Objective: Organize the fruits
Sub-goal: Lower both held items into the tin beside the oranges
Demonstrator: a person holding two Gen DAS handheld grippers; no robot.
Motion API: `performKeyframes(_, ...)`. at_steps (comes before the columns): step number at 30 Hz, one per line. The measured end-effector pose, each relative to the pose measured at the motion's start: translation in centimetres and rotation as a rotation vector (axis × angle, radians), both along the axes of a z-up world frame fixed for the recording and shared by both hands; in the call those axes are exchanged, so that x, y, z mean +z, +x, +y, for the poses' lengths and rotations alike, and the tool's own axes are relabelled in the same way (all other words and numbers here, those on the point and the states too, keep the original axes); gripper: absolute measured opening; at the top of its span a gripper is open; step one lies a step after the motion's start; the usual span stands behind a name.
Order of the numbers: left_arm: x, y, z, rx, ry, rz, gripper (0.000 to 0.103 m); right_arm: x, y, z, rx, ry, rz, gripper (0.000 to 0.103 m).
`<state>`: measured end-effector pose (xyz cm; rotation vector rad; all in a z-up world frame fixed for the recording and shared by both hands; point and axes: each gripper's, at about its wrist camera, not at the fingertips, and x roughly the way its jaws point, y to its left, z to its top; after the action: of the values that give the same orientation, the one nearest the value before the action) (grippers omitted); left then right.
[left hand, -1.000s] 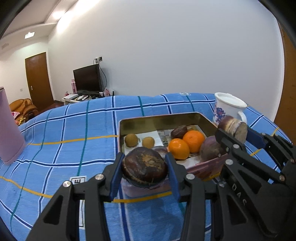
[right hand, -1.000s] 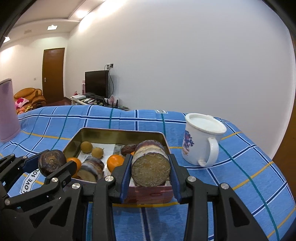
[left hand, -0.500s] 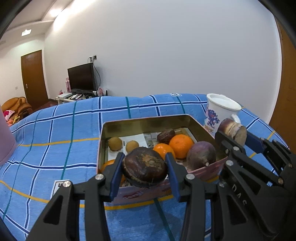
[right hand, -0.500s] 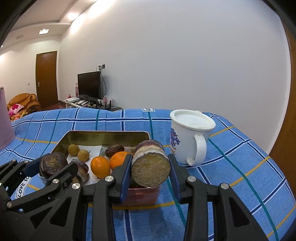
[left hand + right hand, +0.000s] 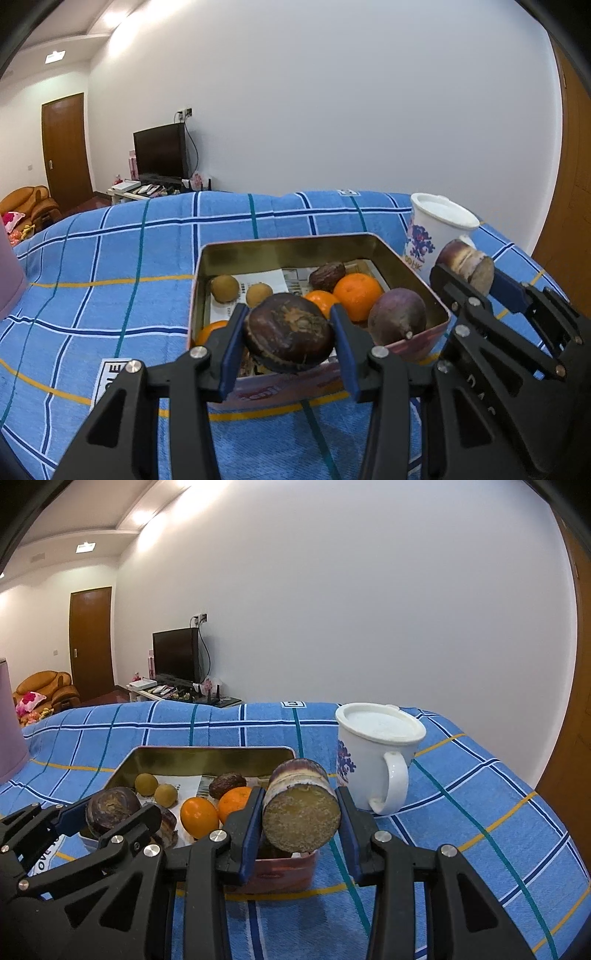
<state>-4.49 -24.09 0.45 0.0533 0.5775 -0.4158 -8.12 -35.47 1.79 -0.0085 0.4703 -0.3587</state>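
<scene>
Since a second ago both views have shifted: the gold-lined rectangular metal tin [image 5: 413, 269] sits further right in the left wrist view and further left in the right wrist view, and both grips are unchanged. Left gripper [image 5: 289, 334] pinches a round dark-brown fruit with a rough, mottled skin [image 5: 289, 332] between its blue pads, held just above the tin's near wall. Right gripper [image 5: 301, 816] pinches a short cut cylinder of purple-skinned cane with a yellowish fibrous end [image 5: 301, 810], its cut face toward the camera, over the tin's near right corner. Each gripper shows in the other's view, close beside it.

Inside the tin, on printed paper: two small tan round fruits [image 5: 225, 288] at the back left, three oranges [image 5: 357, 296], a dark wrinkled oval fruit [image 5: 327, 275] behind them, and a purple egg-shaped fruit [image 5: 397, 320] against the right wall.

Tin rests on a blue plaid cloth [image 5: 461, 775]. White lidded mug with a blue floral print [image 5: 376, 753] stands just right of the tin, handle toward the camera.
</scene>
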Motion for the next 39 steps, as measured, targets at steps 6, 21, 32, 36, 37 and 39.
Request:
performKeyframes(6,0.8,0.1,0.6,0.010,-0.017,-0.008,0.047,0.2,0.3,0.0,0.013,0.028,0.014,0.040)
performKeyframes(21,2.1,0.7,1.4,0.037,-0.008,-0.047,0.047,1.8,1.2,0.6,0.056,0.031,0.004,0.040)
performKeyframes(32,2.6,2.9,1.1,0.058,0.000,-0.035,0.047,2.6,2.7,0.1,0.063,0.050,-0.007,0.040)
performKeyframes(36,2.9,4.2,1.4,0.073,-0.009,-0.024,0.047,2.9,3.8,-0.1,0.064,0.052,-0.014,0.040)
performKeyframes(37,3.0,4.6,1.4,0.079,-0.012,-0.020,0.047,2.9,4.0,-0.2,0.063,0.057,-0.015,0.040)
performKeyframes(39,3.0,5.2,1.4,0.087,-0.009,-0.012,0.047,2.9,4.6,-0.4,0.060,0.068,-0.015,0.040)
